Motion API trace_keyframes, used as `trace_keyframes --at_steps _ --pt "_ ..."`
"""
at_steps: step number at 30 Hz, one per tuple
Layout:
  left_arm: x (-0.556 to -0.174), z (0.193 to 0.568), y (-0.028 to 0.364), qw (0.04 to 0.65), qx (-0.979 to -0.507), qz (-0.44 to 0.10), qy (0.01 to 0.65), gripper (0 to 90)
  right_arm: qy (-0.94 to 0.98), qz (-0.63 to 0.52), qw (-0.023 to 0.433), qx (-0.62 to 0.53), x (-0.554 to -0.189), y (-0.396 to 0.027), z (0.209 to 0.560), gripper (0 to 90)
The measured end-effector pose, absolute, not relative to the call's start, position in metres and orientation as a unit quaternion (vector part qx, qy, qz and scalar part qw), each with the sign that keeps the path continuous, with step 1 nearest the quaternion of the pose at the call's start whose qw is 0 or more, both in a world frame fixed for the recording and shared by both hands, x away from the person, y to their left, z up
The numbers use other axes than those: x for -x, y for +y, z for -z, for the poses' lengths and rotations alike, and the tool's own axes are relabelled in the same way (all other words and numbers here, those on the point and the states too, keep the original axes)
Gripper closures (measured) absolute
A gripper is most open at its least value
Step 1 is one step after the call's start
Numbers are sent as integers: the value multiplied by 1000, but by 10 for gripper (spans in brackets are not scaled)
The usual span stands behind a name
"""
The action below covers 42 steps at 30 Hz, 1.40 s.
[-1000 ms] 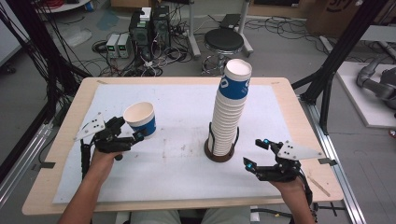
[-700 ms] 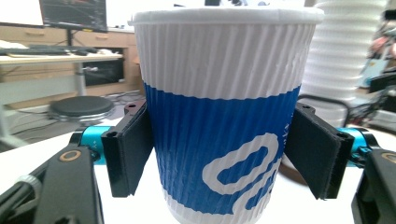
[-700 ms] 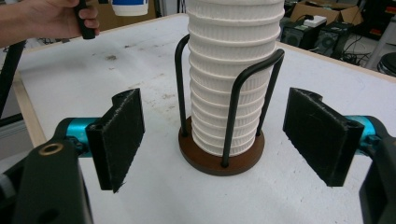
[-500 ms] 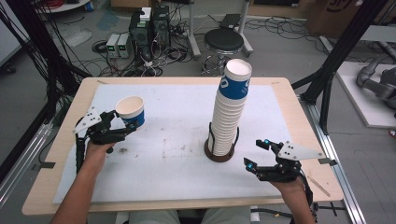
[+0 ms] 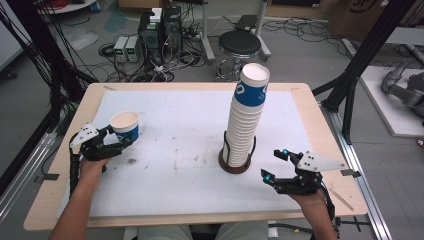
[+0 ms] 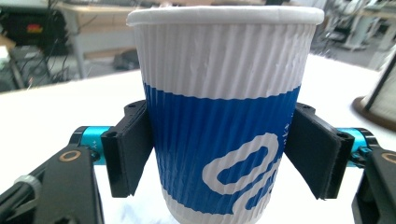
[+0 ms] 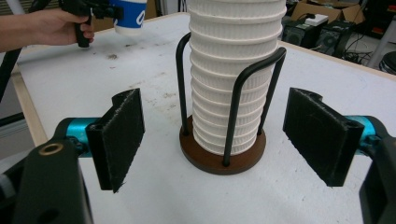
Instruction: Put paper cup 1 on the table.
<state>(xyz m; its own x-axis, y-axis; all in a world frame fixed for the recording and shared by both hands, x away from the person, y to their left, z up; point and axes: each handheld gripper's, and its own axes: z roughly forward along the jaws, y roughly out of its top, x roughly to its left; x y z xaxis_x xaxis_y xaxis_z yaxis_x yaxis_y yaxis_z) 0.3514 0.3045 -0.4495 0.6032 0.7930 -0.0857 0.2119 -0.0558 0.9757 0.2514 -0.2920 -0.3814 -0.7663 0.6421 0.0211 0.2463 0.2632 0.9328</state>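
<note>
Corrugated paper makes the cup (image 6: 224,116) light and crushable; your left gripper (image 5: 117,142) pinches it at mid-wall, upright, at the bench's (image 5: 165,200) left side. Keep finger pressure gentle, below the rim. Your right gripper (image 7: 219,135) waits, fingers spread, facing the cup stack (image 5: 246,117).

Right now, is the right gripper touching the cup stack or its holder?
Apart. The right gripper view shows the right gripper open, both pads short of the cup stack and holder, with bare table between.
</note>
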Motion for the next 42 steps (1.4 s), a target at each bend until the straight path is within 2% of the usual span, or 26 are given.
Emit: trace_keyframes --at_steps 10,13,16,26,32,35,42 --pt "-354 453 299 542 -700 -255 388 269 773 -535 186 -287 -251 -293 381 210" --pt "-355 453 295 505 -722 -260 395 269 773 -535 185 -287 -251 -293 381 211" --pt "-354 451 293 494 -725 -260 404 268 773 -535 184 -287 -250 -292 381 210" --pt "-337 451 298 454 -748 -257 410 265 773 -536 185 -284 -250 -292 380 210" --pt "-332 452 297 447 -745 -264 419 240 773 -538 183 -282 -250 -291 379 211" --pt "-329 452 299 458 -734 -252 433 136 773 -538 183 -281 -250 -291 379 211" --pt "-314 447 312 492 -713 -234 443 136 774 -537 180 -284 -250 -292 379 211"
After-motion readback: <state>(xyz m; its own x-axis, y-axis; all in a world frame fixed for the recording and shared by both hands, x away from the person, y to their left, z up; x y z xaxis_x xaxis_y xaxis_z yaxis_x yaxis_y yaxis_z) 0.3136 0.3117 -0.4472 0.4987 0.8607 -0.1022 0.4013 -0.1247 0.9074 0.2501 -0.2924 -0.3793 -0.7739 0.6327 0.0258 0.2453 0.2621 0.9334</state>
